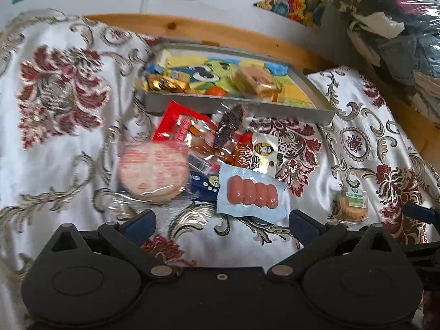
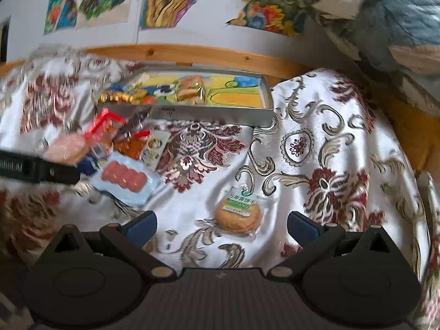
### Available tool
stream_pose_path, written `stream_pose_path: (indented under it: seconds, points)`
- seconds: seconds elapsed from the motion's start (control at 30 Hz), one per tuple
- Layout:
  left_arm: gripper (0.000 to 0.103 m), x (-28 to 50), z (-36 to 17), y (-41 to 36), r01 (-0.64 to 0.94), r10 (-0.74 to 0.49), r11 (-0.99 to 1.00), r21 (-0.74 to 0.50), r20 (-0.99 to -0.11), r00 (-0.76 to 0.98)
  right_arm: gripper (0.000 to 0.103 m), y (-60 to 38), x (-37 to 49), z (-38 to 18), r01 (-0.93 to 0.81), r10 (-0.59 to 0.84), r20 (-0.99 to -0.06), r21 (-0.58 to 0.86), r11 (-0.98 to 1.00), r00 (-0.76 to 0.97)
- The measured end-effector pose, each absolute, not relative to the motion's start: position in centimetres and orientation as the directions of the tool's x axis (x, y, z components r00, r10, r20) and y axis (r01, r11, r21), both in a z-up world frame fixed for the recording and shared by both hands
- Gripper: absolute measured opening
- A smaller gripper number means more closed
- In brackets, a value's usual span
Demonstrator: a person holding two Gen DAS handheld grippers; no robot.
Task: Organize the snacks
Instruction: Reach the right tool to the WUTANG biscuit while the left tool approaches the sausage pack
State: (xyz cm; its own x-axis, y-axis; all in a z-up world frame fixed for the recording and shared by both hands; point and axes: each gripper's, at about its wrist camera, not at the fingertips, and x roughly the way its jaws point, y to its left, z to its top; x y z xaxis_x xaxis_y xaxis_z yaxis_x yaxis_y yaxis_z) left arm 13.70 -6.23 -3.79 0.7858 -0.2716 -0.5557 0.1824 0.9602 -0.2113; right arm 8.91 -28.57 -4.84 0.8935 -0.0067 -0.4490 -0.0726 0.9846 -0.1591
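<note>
Two grippers over floral cloth (image 1: pixel 68 143), both empty, jaws spread wide. Left gripper (image 1: pixel 221 221) hovers just near of sausage pack (image 1: pixel 251 194); snack heap behind it: round pink cake (image 1: pixel 152 170), red wrappers (image 1: pixel 176 126). Right gripper (image 2: pixel 222 224) frames biscuit packet (image 2: pixel 239 213), lying apart to right of heap, not touched. Grey tray (image 1: pixel 236 108) far side, by wooden rail (image 1: pixel 192 29), holds several snacks.

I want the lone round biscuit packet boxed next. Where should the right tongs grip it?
Judging by its pose, the biscuit packet lies flat on the cloth, apart from the pile, right before the open right tongs. Come straight down from above and pinch across the round biscuit's opposite edges; the crimped wrapper ends look flimsy.
</note>
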Motion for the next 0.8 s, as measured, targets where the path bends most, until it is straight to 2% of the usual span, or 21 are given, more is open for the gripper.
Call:
stream_pose_path:
  seconds: [0.13,0.37,0.47,0.53,0.63,0.8]
  points:
    - [0.102,15.5,-4.7,-6.2,0.183,-0.308,0.946,-0.267,-0.573,0.759,0.103,-28.4,10.8,-5.5,-0.102,-0.018,-0.464,-0.233,0.967,0.886]
    - [0.102,18.0,-6.4,-6.3,0.233,-0.447,0.884,-0.405,-0.586,0.676,0.102,-31.0,14.5,-6.3,-0.084,0.027,-0.521,-0.087,0.993,0.853]
    - [0.101,18.6,-6.9,-6.1,0.273,-0.529,0.833,-0.482,-0.546,0.650,0.095,-31.5,15.4,-7.0,-0.093,0.054,-0.545,-0.044,0.995,0.836]
    - [0.099,19.2,-7.3,-6.1,0.266,-0.550,0.814,-0.516,-0.541,0.636,0.090,-31.4,15.7,-7.4,-0.094,0.042,-0.552,-0.065,0.993,0.833]
    - [0.095,20.1,-7.9,-6.0,0.246,-0.576,0.791,-0.561,-0.545,0.610,0.085,-31.1,15.9,-7.6,-0.097,0.040,-0.540,-0.079,0.992,0.840]
    - [0.093,20.9,-8.0,-5.6,0.214,-0.582,0.769,-0.602,-0.521,0.625,0.073,-30.7,16.2,-7.6,-0.101,0.046,-0.522,-0.078,0.992,0.852]
